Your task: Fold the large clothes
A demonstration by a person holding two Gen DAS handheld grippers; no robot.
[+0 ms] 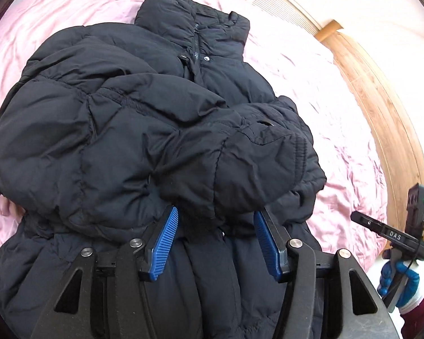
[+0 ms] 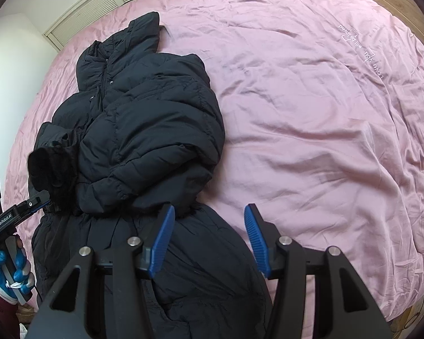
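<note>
A black puffer jacket (image 1: 132, 130) lies on the pink bed, collar at the far end, both sleeves folded across its chest. It also shows in the right wrist view (image 2: 144, 130). My left gripper (image 1: 216, 217) is open, its blue pads on either side of a sleeve cuff (image 1: 265, 155), whose end hides the fingertips. From the right wrist view, the left gripper (image 2: 39, 197) sits at that cuff (image 2: 53, 166). My right gripper (image 2: 209, 214) is open and empty above the jacket's lower right edge. It appears at the right in the left wrist view (image 1: 361, 217).
The pink bedsheet (image 2: 311, 113) spreads wide to the right of the jacket, with stitched lettering (image 2: 361, 53) far right. A wooden floor (image 1: 381, 107) runs along the bed's edge. Slatted white doors (image 2: 104, 2) stand beyond the bed.
</note>
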